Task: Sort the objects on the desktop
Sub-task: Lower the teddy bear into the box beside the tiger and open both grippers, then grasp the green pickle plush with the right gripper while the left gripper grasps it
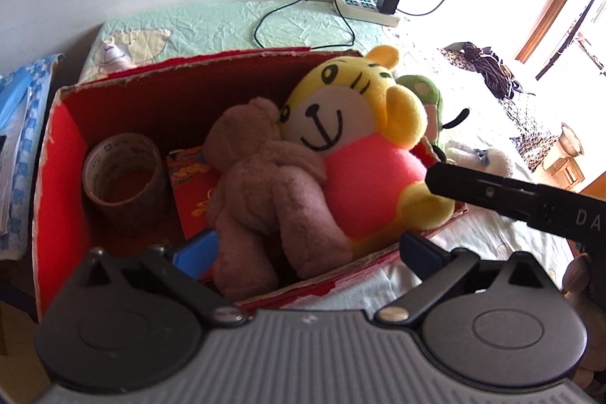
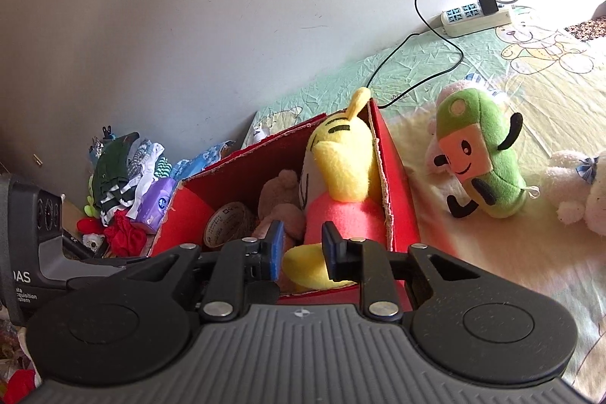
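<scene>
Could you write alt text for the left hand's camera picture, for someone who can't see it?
A red cardboard box on a bed holds a yellow tiger plush in a pink shirt, a brown teddy bear, a roll of brown tape and a red packet. The left gripper, jaws open, hovers over the box's near edge. A power strip lies by the wall.

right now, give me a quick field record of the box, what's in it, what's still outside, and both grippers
container: red cardboard box, open top
inside: yellow tiger plush, brown plush bear, roll of brown tape, red printed packet
outside: green plush, white plush, both on the bedsheet
left gripper: open, holding nothing
right gripper: open, tiger's yellow foot between its fingers
background: power strip with black charger
</scene>
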The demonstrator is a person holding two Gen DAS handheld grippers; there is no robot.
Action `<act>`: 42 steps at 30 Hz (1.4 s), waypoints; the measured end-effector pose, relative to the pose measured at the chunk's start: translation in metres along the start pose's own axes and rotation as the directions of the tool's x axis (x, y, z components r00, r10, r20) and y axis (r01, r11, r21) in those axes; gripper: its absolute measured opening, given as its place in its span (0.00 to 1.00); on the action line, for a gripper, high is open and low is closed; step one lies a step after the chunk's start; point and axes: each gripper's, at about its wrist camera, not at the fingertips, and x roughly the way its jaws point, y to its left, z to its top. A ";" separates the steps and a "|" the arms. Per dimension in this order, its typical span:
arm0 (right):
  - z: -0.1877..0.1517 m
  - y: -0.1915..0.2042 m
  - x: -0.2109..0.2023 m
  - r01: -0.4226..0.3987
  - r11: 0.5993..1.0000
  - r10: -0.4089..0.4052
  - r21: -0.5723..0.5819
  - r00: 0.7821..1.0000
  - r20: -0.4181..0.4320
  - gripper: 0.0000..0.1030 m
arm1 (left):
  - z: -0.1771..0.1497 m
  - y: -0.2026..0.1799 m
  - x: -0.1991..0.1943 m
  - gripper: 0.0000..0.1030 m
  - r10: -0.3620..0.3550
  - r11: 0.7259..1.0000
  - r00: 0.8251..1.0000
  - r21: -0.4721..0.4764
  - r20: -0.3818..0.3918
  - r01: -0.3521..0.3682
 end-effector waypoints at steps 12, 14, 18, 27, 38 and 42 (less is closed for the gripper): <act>0.002 -0.080 -0.039 -0.032 0.982 0.025 0.187 0.999 0.041 0.29 | 0.009 -0.052 -0.027 0.98 -0.103 0.993 0.987 0.071 0.121 0.095; 0.007 -0.099 -0.048 -0.011 0.977 0.001 0.212 0.999 0.047 0.29 | 0.015 -0.076 -0.029 0.98 -0.154 0.983 0.977 0.123 0.149 0.136; 0.016 -0.128 -0.064 0.023 0.975 -0.037 0.220 0.997 0.061 0.29 | 0.028 -0.120 -0.013 0.98 -0.234 0.960 0.960 0.191 0.151 0.204; 0.042 -0.194 -0.095 0.067 0.970 -0.087 0.234 0.993 0.079 0.32 | 0.044 -0.191 0.073 0.98 -0.133 0.975 0.987 0.190 0.091 0.114; 0.072 -0.208 -0.074 0.002 0.991 -0.003 0.134 1.000 0.008 0.42 | 0.049 -0.201 0.130 0.98 0.069 0.992 0.995 0.099 0.068 -0.076; 0.085 -0.202 -0.058 -0.036 0.998 0.037 0.043 0.999 -0.029 0.46 | 0.050 -0.201 0.145 0.98 0.121 0.987 0.990 0.096 0.069 -0.127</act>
